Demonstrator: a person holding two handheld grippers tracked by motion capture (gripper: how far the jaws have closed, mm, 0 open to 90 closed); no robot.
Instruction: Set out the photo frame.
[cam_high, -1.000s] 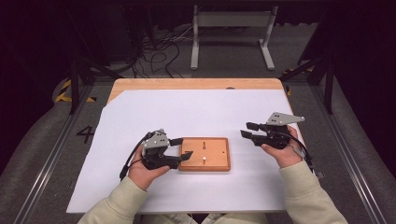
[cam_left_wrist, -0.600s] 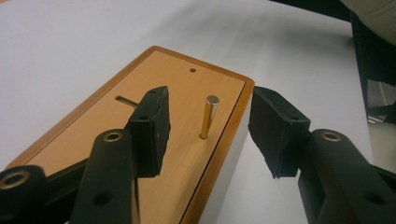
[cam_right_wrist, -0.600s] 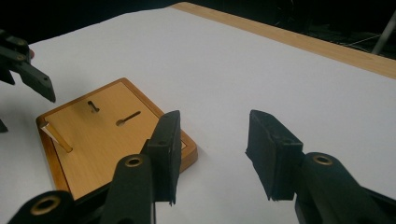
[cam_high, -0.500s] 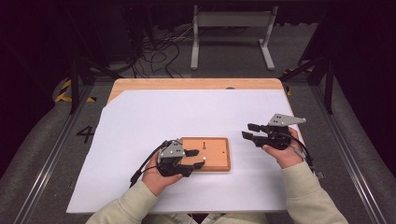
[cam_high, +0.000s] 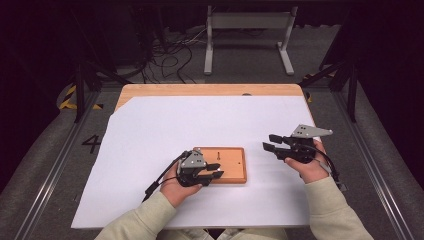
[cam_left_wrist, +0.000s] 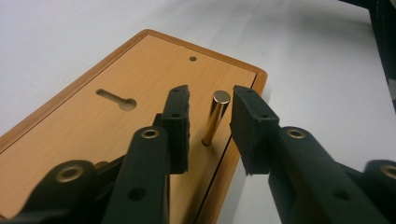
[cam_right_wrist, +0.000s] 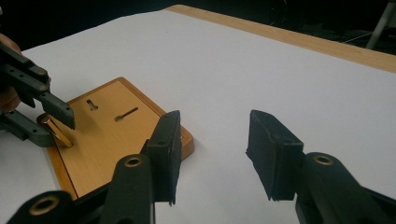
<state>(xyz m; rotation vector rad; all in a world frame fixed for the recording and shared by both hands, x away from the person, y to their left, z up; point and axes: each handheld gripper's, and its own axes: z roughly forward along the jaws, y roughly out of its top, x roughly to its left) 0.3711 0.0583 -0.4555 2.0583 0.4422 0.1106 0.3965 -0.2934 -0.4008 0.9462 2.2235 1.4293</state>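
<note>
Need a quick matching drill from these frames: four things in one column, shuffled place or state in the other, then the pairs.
Things
1. brass pin
2. wooden board
3. left hand-held gripper
4. right hand-held gripper

Place or state
A. open over bare white paper, beside the board
B. lies flat on the white paper
C. stands upright in the board
D. jaws either side of the pin, gaps showing, just been closing

Pairs: 1-C, 2-B, 3-D, 4-A

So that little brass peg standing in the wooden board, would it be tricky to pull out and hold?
Probably a bit. The brass peg looks polished and smooth, so it may slip between the left tongs' pads, which straddle it without touching. Being a round cylinder, it would likely roll if dropped. It looks rigid; the wooden board might lift with it.
</note>
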